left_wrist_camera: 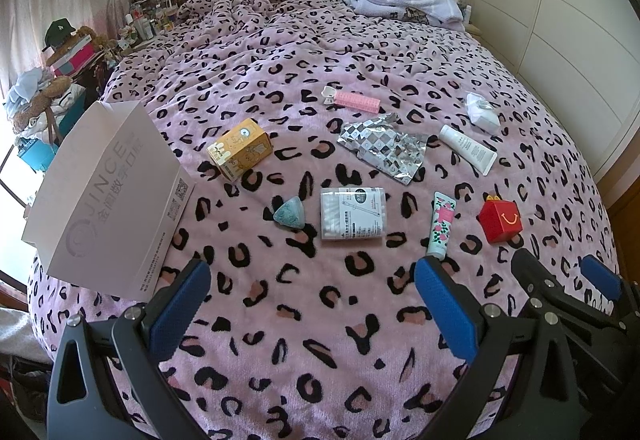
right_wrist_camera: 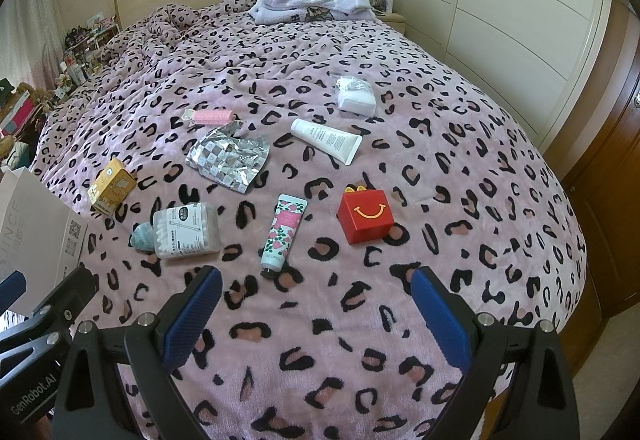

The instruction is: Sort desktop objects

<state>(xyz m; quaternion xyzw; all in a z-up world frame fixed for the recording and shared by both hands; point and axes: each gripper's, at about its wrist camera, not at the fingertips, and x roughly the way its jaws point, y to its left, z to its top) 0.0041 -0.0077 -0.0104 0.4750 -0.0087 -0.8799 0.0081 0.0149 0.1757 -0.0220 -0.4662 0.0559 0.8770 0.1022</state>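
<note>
Nothing is held yet: left gripper [left_wrist_camera: 312,304] and right gripper [right_wrist_camera: 316,310] hover spread wide above the blanket [right_wrist_camera: 320,352]. Floral tube [right_wrist_camera: 283,236], lying nearest, is best pinched across its middle.

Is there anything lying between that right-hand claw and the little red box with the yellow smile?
Nothing visible does. The right gripper is open and hovers over bare leopard-print blanket, and the red box sits just ahead of it. The floral hand cream tube lies to the box's left, apart from it and off the direct line.
</note>
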